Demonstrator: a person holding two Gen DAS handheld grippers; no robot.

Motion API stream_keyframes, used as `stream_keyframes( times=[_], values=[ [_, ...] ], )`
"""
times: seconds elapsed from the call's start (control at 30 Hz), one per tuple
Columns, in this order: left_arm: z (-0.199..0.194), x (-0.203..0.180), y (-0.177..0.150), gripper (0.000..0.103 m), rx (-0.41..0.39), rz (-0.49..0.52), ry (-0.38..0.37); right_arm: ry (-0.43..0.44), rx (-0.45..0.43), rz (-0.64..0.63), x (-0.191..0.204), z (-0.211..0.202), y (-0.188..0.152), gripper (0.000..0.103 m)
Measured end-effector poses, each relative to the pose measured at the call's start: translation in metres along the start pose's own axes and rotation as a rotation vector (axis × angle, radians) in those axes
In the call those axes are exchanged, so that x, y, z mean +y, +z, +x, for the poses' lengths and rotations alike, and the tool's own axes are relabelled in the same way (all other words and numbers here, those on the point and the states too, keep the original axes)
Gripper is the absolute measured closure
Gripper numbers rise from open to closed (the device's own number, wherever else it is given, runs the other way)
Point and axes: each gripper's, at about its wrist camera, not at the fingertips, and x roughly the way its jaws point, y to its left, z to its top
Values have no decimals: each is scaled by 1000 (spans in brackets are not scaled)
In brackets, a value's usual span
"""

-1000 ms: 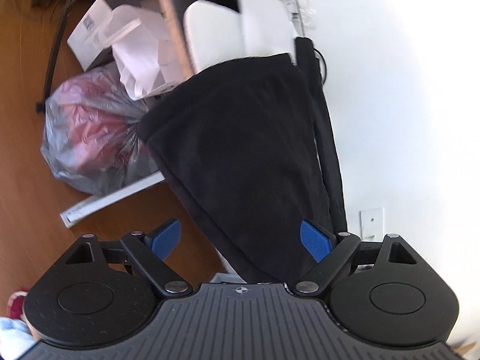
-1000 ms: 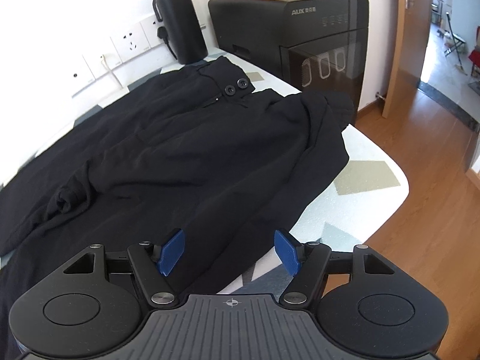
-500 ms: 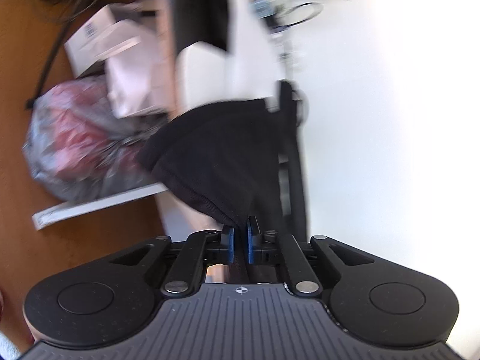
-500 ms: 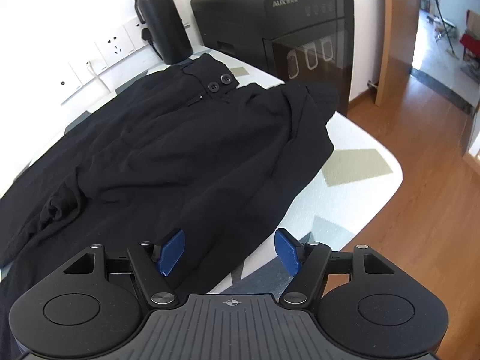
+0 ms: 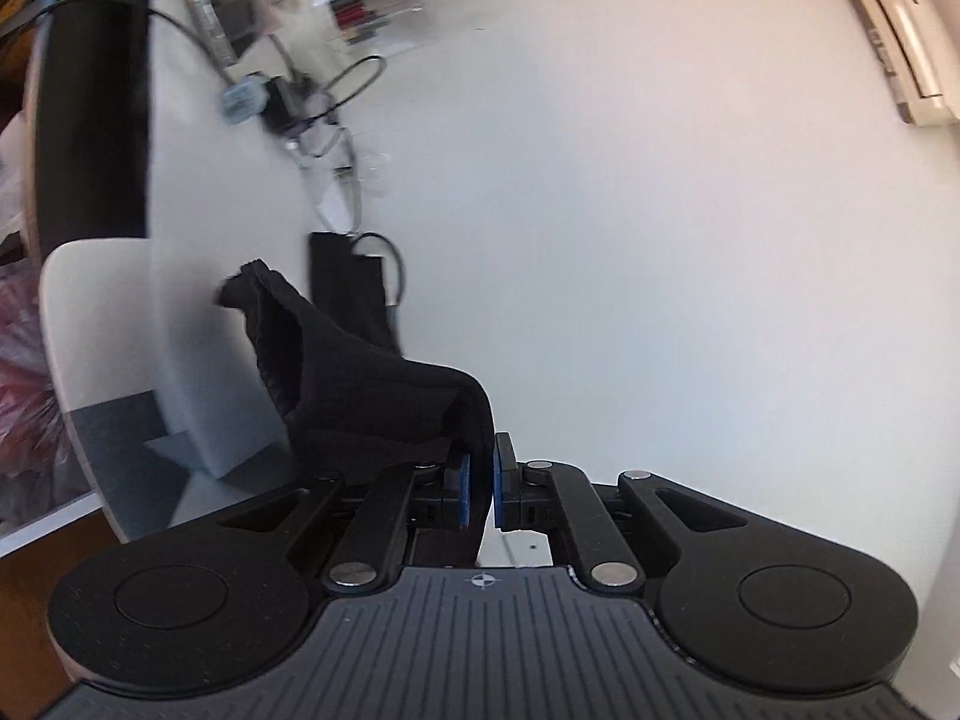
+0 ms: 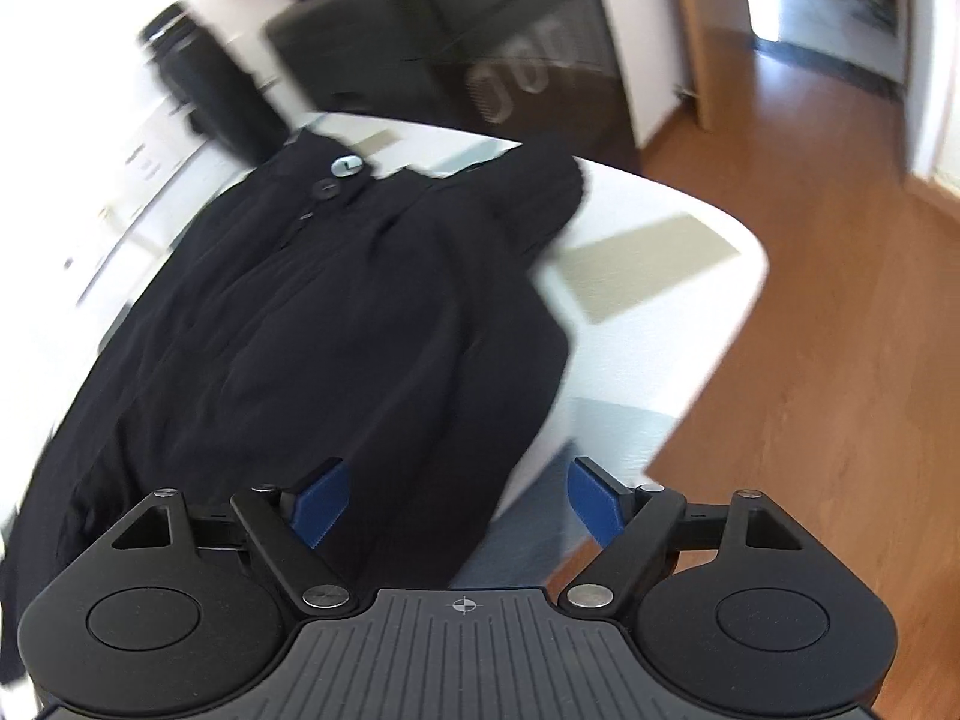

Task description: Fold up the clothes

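left gripper (image 5: 478, 483) just went from wide apart to clamped on the black garment's (image 6: 336, 324) hem and lifted it, right gripper (image 6: 459, 501) still spread over the rest on the counter (image 6: 678, 252) toward 12 o'clock, so the fold's starting.

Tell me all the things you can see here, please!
garment: one, black, spread on the table; one end pinched and lifted in the left view.
buttons: two seen, dark, near the garment's far end.
table: one, white with grey patches, under the garment.
flask: one, black, far end of the table by the wall.
cabinet: one, black, behind the table.
floor: brown wood, right of the table.
cables: several, dark, blurred, on the wall in the left view.
left gripper: fingers shut on the garment.
right gripper: fingers open, over the garment's near edge.
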Motion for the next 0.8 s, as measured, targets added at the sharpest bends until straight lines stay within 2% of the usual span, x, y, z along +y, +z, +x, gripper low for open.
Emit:
stream_keyframes(
  times=[0.07,0.2,0.33,0.43,0.47,0.5,0.53,0.6,0.67,0.8],
  values=[
    [5,-11,5,96,5,32,-16,24,-6,55,-10,2,3,24],
    [11,-17,6,96,4,35,29,66,-28,132,-24,7,9,25],
    [12,-14,3,96,-4,20,70,73,-59,93,-21,14,19,25],
    [11,-15,3,96,-9,20,91,81,-60,45,-13,26,25,30],
    [10,-20,3,96,-9,28,76,70,-30,-5,-5,30,27,46],
    [8,-26,3,96,-9,37,54,58,21,-71,4,33,30,81],
    [5,-32,3,96,-9,46,33,50,63,-123,12,35,33,93],
    [1,-45,3,96,-9,65,-11,92,54,-125,18,22,44,93],
    [-3,-57,2,96,-9,83,-55,166,-10,-82,17,-5,57,94],
    [-12,-82,2,96,-9,120,-142,229,-161,-56,17,-58,78,94]
  ],
)
